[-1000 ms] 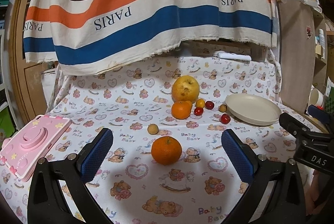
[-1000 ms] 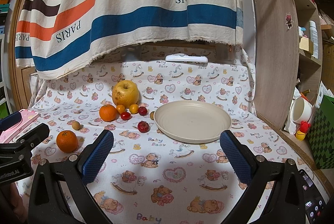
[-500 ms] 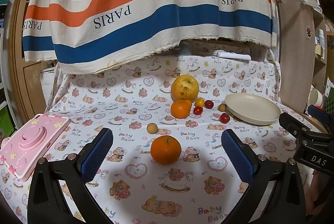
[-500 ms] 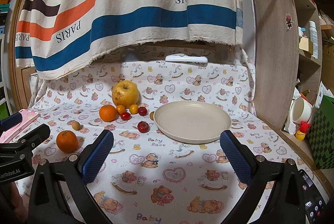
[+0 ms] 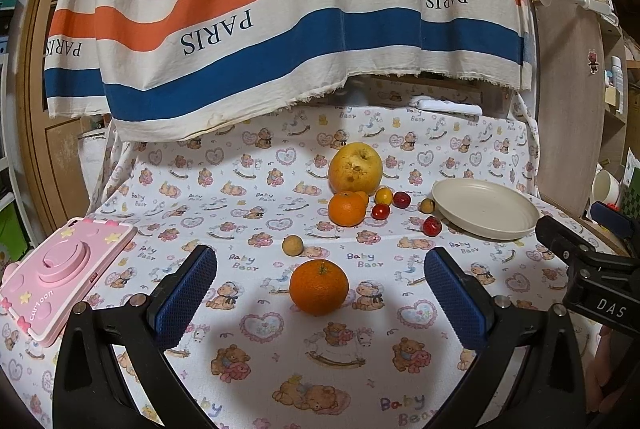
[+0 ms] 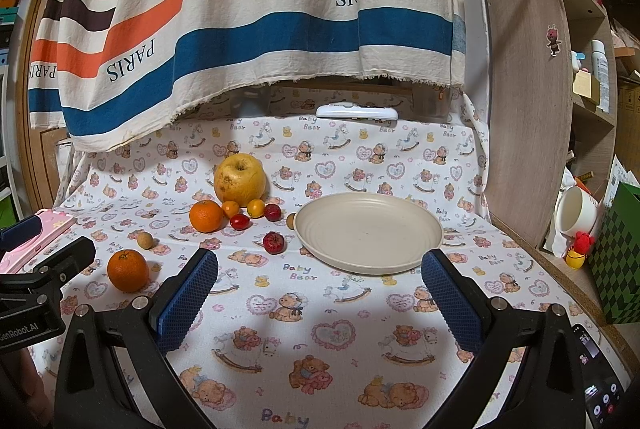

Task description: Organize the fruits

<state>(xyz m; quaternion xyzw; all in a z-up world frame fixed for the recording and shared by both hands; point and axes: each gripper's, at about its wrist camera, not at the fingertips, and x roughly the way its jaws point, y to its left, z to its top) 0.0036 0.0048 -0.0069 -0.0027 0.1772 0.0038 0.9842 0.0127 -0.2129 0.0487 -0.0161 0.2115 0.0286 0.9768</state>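
Note:
An orange (image 5: 319,286) (image 6: 127,270) lies on the bear-print cloth just ahead of my open left gripper (image 5: 320,293), between its blue pads but untouched. Behind it sit a small tan fruit (image 5: 292,244), a second orange (image 5: 346,208) (image 6: 206,216), a big yellow apple (image 5: 355,168) (image 6: 239,179) and a few small red and yellow fruits (image 5: 380,210) (image 6: 273,242). The cream plate (image 6: 420,249) (image 5: 520,225) stands bare right in front of my open right gripper (image 6: 319,289), which holds nothing.
A pink toy camera case (image 5: 60,273) lies at the table's left edge. A striped PARIS cloth (image 5: 280,29) hangs over the back. A wooden shelf panel (image 6: 528,109), a white cup (image 6: 576,209) and a green checked box (image 6: 616,253) stand to the right.
The left gripper has crept slightly forward toward the near orange. The right gripper's view is almost unchanged.

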